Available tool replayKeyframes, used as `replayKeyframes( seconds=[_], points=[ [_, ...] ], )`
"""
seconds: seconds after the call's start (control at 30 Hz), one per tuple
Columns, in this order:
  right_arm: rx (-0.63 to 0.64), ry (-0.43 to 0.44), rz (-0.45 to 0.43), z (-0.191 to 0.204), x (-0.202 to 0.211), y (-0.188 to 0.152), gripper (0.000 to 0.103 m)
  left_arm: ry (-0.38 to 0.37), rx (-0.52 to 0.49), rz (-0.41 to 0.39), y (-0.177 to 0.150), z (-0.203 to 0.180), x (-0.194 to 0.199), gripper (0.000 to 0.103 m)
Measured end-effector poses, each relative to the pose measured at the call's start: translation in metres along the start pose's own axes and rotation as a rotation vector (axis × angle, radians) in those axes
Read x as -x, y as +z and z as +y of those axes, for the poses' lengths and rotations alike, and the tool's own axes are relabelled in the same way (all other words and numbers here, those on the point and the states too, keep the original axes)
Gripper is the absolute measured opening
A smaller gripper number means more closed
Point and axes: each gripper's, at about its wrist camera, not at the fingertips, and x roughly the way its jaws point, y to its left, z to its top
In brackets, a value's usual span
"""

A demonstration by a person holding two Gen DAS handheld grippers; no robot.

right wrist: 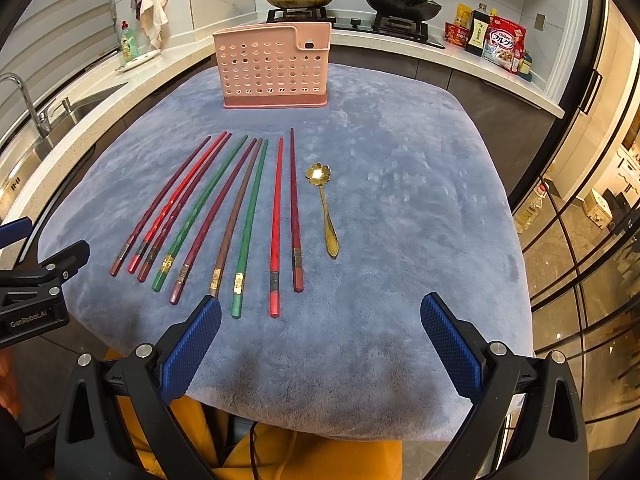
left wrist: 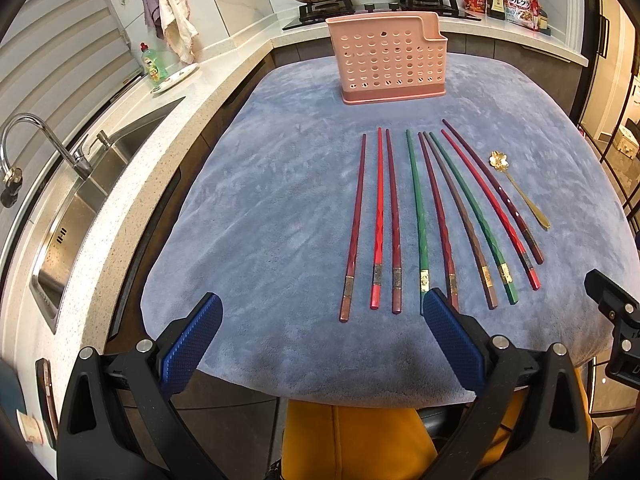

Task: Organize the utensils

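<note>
Left gripper (left wrist: 322, 316) and right gripper (right wrist: 320, 316): both wide open, empty. Nine lacquered chopsticks (right wrist: 244, 216) plus gold flower-bowl spoon (right wrist: 325, 208) flat on blue plush cloth (right wrist: 420, 200), well short of pink perforated plastic holder (right wrist: 272, 68). Risks: pinching two neighbouring sticks, pile snagging pads, tipping holder.

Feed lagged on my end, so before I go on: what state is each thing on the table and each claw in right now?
Left claw: open, empty, above the near edge of the cloth.
Right claw: open, empty.
Chopsticks: nine, flat on the cloth, side by side, none picked up.
Gold spoon: flat, bowl towards the holder, right of the chopsticks.
Pink holder: upright, nothing seen sticking out of it.
</note>
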Motion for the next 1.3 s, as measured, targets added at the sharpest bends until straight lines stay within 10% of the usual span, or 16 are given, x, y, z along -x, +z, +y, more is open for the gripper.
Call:
replayKeyframes(
  seconds=[0.9, 1.3],
  points=[
    [-0.031, 0.004, -0.013, -0.02, -0.04, 0.014, 0.096, -0.074, 0.139, 0.084, -0.004, 0.032, -0.061, 0.096],
    [-0.057, 0.019, 0.026, -0.028, -0.085, 0.032, 0.067, -0.137, 0.131, 0.136, -0.005, 0.026, -0.097, 0.082]
  ],
)
